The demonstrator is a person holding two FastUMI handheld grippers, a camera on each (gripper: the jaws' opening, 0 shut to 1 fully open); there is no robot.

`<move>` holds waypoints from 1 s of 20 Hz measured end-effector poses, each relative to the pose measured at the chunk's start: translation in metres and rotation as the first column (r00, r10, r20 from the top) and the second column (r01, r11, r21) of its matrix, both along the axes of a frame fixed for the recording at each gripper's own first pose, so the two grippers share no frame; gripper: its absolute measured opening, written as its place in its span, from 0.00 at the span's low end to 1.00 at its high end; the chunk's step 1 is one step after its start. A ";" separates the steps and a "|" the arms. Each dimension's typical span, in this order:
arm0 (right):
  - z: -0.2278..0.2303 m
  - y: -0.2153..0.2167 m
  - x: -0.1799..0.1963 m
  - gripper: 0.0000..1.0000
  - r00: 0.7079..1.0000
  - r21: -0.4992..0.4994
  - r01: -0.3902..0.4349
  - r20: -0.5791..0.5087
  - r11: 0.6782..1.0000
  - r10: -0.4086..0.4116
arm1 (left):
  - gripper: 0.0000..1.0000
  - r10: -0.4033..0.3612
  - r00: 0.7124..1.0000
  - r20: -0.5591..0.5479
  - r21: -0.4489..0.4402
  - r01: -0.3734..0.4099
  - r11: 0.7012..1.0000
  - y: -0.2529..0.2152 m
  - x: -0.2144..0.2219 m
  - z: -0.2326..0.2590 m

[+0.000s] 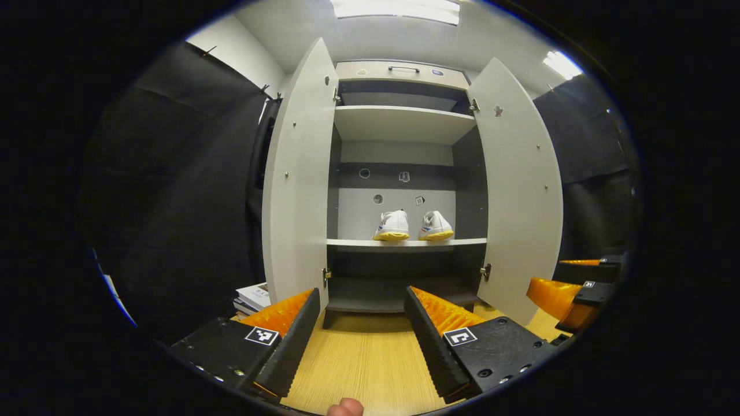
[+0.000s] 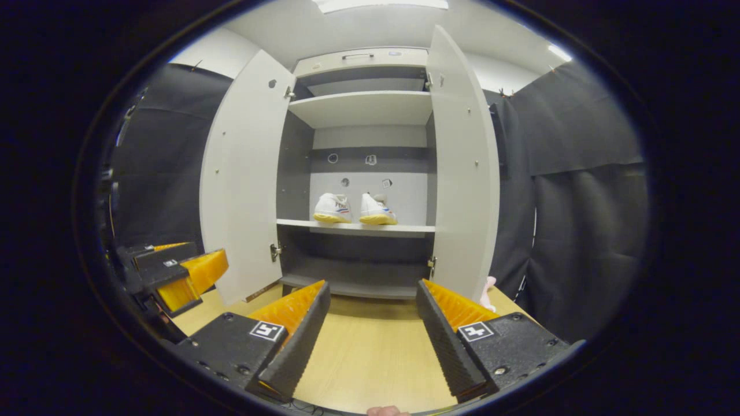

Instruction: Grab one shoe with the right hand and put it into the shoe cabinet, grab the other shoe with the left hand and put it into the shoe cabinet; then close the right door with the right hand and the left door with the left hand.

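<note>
Two white shoes with yellow soles stand side by side on the middle shelf of the shoe cabinet (image 1: 404,124): the left shoe (image 1: 392,225) and the right shoe (image 1: 435,226), seen again as left shoe (image 2: 332,208) and right shoe (image 2: 376,210) inside the cabinet (image 2: 364,107). Both doors stand wide: left door (image 1: 298,179), right door (image 1: 520,185); left door (image 2: 245,179), right door (image 2: 465,167). My left gripper (image 1: 361,332) is open over the wooden table, short of the cabinet. My right gripper (image 2: 373,326) is open too, holding nothing.
A stack of books (image 1: 252,297) lies by the left door's foot. The right gripper (image 1: 569,292) shows at the left gripper view's right edge; the left gripper (image 2: 173,277) at the right gripper view's left edge. Light wooden tabletop (image 2: 370,352) runs up to the cabinet. A pink thing (image 2: 489,292) peeks behind the right door.
</note>
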State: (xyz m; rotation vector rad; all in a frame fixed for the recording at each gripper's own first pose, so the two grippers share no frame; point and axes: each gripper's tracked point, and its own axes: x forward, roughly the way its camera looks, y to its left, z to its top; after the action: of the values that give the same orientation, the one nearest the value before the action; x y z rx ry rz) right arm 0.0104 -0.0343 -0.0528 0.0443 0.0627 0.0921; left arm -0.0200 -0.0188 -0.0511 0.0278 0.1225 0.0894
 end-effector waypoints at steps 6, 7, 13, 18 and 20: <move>0.066 -0.068 -0.018 0.97 0.995 0.026 0.084 0.054 0.996 -0.085 | 0.88 -0.055 0.998 -0.006 0.019 0.055 0.998 -0.023 0.000 -0.003; 0.078 -0.087 -0.018 0.97 0.991 0.031 0.114 0.063 0.993 -0.115 | 0.88 -0.064 0.998 -0.007 0.019 0.064 0.998 -0.027 0.000 -0.003; 0.117 -0.192 -0.012 0.97 0.952 0.010 0.291 0.100 0.957 -0.290 | 0.88 -0.099 0.995 0.014 0.025 0.098 0.995 -0.039 -0.002 0.001; 0.151 -0.242 0.027 0.97 0.934 0.006 0.337 0.127 0.942 -0.335 | 0.88 -0.118 0.993 -0.001 0.035 0.118 0.992 -0.045 -0.004 -0.002; 0.165 -0.255 0.050 0.98 0.931 0.004 0.340 0.137 0.940 -0.337 | 0.88 -0.125 0.992 -0.006 0.037 0.125 0.991 -0.046 -0.004 -0.004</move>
State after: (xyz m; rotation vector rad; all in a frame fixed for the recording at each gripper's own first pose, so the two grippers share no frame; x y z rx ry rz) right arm 0.0607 -0.2888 0.1117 0.0285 -0.0808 -0.2520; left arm -0.0237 -0.0653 -0.0549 0.0732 0.1225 -0.0331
